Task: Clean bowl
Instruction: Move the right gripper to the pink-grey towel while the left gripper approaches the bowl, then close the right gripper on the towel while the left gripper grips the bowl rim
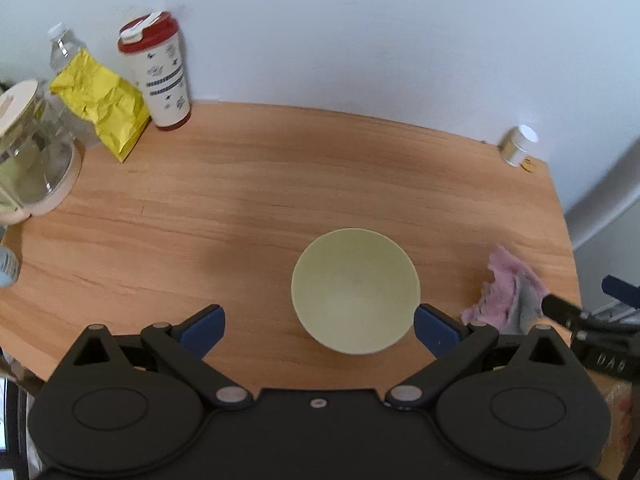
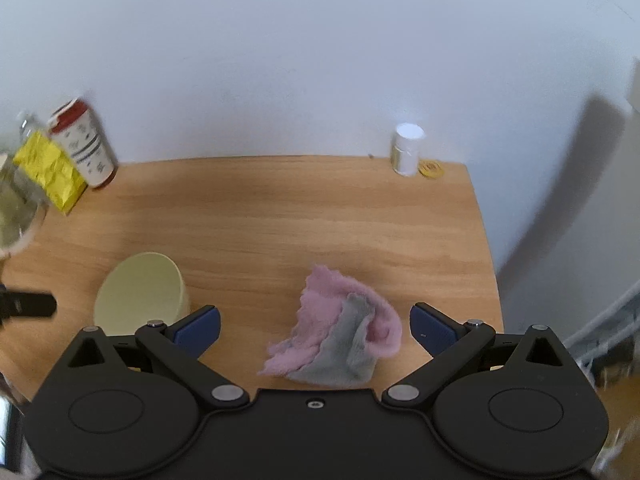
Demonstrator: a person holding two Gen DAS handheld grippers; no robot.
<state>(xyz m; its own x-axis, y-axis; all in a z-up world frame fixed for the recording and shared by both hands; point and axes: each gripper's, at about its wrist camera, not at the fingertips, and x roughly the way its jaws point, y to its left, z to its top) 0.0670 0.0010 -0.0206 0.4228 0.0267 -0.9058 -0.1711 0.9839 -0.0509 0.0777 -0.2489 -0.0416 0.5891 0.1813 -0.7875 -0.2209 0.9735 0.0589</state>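
Left gripper point(image 1: 319, 326) spread wide, pale green round bowl point(image 1: 355, 296) between its fingers; right gripper point(image 2: 315, 325) wide, straddling crumpled pink-and-grey cloth point(image 2: 340, 340).

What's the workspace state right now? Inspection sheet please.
Surface: wooden table, against a white wall.
Job's things: pale green bowl upright, inside looks bare; pink-and-grey cloth crumpled to its right, apart from it.
Clutter: red-lidded tumbler, yellow bag, water bottle and clear jar at back left; white pill bottle and small yellow tin at back right.
Grippers: left gripper open, bowl ahead between its fingers; right gripper open above the cloth, holding nothing.
Cables: nothing seen.
Surroundings: white wall, otherwise unclear.
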